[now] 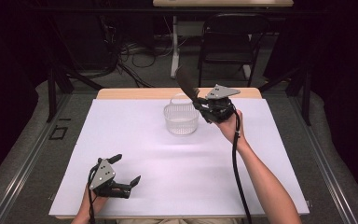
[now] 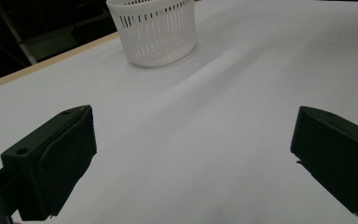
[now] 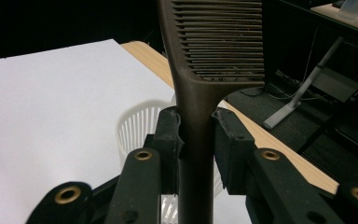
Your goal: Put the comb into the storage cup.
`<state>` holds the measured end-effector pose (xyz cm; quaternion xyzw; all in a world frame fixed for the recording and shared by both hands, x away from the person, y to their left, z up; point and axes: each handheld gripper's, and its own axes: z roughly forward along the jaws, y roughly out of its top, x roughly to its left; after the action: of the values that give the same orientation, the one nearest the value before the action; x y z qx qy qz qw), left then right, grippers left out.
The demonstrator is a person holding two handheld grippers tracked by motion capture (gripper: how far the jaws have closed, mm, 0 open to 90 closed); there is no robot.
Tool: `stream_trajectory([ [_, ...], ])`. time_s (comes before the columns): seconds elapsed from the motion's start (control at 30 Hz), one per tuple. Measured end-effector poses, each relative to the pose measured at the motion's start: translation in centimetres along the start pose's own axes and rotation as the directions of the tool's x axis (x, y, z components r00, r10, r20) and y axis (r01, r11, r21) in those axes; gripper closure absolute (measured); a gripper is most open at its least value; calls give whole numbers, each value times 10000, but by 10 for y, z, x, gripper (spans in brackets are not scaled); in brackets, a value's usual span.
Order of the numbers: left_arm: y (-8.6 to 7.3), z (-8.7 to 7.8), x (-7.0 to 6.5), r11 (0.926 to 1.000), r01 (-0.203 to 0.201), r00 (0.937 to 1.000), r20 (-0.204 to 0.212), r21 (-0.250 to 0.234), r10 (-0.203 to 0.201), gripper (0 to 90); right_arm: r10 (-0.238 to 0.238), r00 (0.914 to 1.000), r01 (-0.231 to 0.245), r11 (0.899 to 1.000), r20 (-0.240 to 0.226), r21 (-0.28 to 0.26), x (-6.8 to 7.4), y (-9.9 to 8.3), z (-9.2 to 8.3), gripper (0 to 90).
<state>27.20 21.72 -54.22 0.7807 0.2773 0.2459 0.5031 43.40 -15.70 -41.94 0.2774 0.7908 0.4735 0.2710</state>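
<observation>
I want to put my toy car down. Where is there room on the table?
Lots of bare white sheet lies between the basket and the left gripper, and along the left side. It is crowded only at the far edge, where the right gripper holds a comb beside the basket.

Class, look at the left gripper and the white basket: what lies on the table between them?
Nothing: in the left gripper view only bare white table cover stretches from the open left gripper to the basket. The high view agrees.

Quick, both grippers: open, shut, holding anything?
Left gripper: open, empty, low over the table.
Right gripper: shut on a comb, beside the basket.
</observation>
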Motion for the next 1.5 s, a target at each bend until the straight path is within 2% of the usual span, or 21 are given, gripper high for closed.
stream_trajectory([
  [0.63,0,0,0,10000,5,10000,3,-4,-5,3,-184,9998,184,9993,0,-326,1,10,4,724],
  [1.5,0,0,0,10000,0,10000,2,-20,0,3,-143,9997,164,9948,218,-1002,-4,11,17,724],
])
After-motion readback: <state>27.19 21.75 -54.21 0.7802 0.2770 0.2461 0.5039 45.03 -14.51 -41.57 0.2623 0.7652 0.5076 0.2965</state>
